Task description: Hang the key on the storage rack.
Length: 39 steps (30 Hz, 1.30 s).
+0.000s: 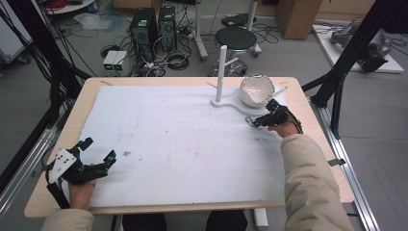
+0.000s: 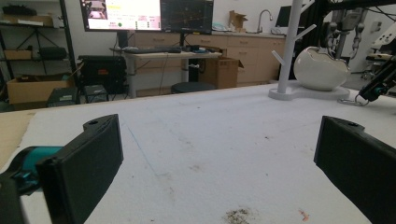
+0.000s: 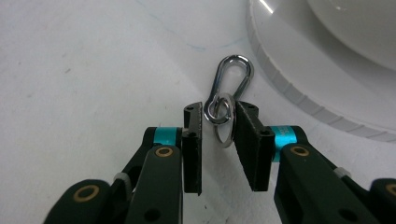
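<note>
Resting at the near left of the white mat (image 1: 183, 144), my left gripper (image 1: 98, 151) has its jaws spread wide with nothing between them; further right stands the white peg stand (image 1: 220, 72) with the white bowl (image 1: 256, 90) on its base; just in front of that base lies the metal clip with its ring (image 3: 228, 95), and my right gripper (image 3: 218, 121) has narrowed onto the ring, pads against it.
</note>
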Tool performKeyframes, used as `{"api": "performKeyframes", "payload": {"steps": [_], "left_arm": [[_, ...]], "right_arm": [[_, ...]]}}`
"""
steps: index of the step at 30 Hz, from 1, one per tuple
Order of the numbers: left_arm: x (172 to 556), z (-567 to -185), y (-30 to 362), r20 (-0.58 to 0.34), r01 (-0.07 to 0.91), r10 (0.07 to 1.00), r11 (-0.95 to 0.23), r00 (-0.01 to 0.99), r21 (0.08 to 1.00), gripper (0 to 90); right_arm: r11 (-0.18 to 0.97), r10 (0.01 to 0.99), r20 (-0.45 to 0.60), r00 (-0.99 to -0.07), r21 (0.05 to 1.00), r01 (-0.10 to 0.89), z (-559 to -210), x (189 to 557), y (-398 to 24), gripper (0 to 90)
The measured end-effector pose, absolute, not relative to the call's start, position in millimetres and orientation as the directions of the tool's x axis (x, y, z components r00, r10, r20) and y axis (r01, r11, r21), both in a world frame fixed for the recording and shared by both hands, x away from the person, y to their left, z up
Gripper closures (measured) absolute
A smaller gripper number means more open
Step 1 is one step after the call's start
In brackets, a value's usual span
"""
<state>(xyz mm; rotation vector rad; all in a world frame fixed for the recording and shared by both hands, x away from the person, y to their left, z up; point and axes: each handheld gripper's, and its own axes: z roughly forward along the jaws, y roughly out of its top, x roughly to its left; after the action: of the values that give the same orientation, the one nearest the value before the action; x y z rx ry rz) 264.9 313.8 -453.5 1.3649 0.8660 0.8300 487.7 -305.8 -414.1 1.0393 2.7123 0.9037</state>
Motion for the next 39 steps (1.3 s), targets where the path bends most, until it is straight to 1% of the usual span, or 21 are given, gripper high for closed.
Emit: {"api": "performKeyframes", "payload": {"steps": [2,7,11,18,22,27,32,39], "left_arm": [[265,-453,314,-0.034,0.002,0.888,0.037,0.458,0.999,1.7],[265,-453,314,-0.033,0.0,0.887,0.037,0.46,0.999,1.7],[265,-453,314,-0.034,0.001,0.888,0.038,0.459,0.999,1.7],[265,-453,314,-0.03,0.0,0.887,0.034,0.462,0.999,1.7],[265,-453,314,-0.031,0.0,0.887,0.035,0.461,0.999,1.7],[265,-453,314,-0.031,0.0,0.887,0.035,0.461,0.999,1.7],[265,-453,314,-0.03,-0.002,0.887,0.035,0.461,0.999,1.7],[264,-454,314,-0.029,-0.005,0.887,0.036,0.46,0.999,1.7]], "right_arm": [[0.603,0.633,0.106,-0.767,0.555,0.573,-414,487,-305,77.4],[0.607,0.628,0.099,-0.772,0.559,0.565,-412,486,-304,80.5],[0.619,0.623,0.088,-0.777,0.552,0.559,-412,485,-303,85.6],[0.641,0.608,0.06,-0.792,0.551,0.534,-411,485,-300,87.2],[0.633,0.628,0.059,-0.776,0.542,0.553,-410,484,-298,88.5],[0.603,0.678,0.056,-0.733,0.529,0.598,-407,481,-296,88.9],[0.568,0.682,0.086,-0.726,0.563,0.6,-399,477,-297,88.9],[0.48,0.67,0.132,-0.731,0.674,0.562,-379,466,-301,89.0]]}}
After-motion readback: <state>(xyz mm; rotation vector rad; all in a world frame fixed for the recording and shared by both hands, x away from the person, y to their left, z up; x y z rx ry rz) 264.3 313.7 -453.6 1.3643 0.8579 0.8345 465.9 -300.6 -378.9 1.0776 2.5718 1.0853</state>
